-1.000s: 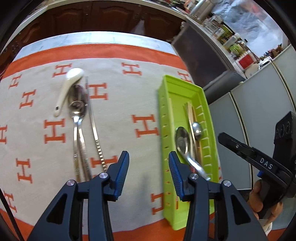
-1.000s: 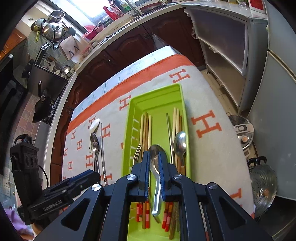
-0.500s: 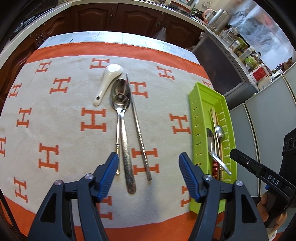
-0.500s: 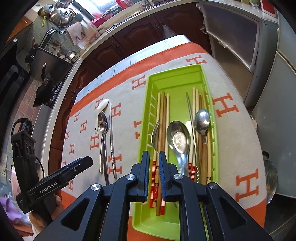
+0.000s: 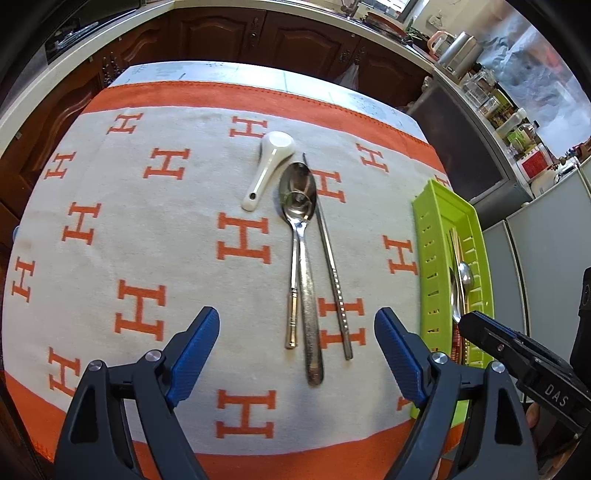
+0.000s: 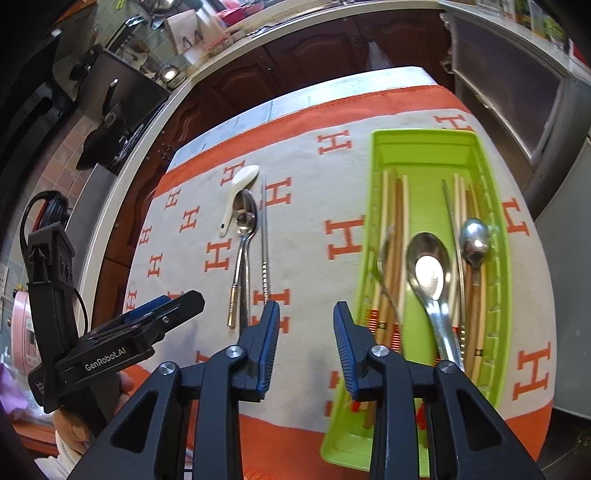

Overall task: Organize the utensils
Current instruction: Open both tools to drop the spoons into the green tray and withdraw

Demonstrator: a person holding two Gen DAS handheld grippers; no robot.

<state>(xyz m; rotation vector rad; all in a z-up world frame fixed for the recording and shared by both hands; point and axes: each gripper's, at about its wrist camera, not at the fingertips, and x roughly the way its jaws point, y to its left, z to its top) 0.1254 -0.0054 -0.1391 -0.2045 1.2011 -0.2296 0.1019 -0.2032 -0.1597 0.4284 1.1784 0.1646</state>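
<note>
A white ceramic spoon (image 5: pixel 271 166), two steel spoons (image 5: pixel 304 236) lying one on the other, and a metal chopstick (image 5: pixel 330 258) lie on the H-patterned cloth. My left gripper (image 5: pixel 297 354) is open and empty, just short of their handle ends. A green utensil tray (image 6: pixel 496 236) holds wooden chopsticks (image 6: pixel 393 236), a large steel spoon (image 6: pixel 430 273), a smaller spoon (image 6: pixel 474 240) and a fork. My right gripper (image 6: pixel 304 347) is open and empty, over the cloth left of the tray. The loose utensils also show in the right wrist view (image 6: pixel 245 229).
The cloth (image 5: pixel 147 221) covers a small table with wooden kitchen cabinets (image 5: pixel 221 33) behind it. A grey cabinet and shelves (image 5: pixel 480 122) stand to the right of the table. The green tray (image 5: pixel 430 236) lies near the table's right edge.
My right gripper let go of the large steel spoon in the tray, opened, and drew back left. My left gripper moved left from beside the tray to the loose utensils and opened wider.
</note>
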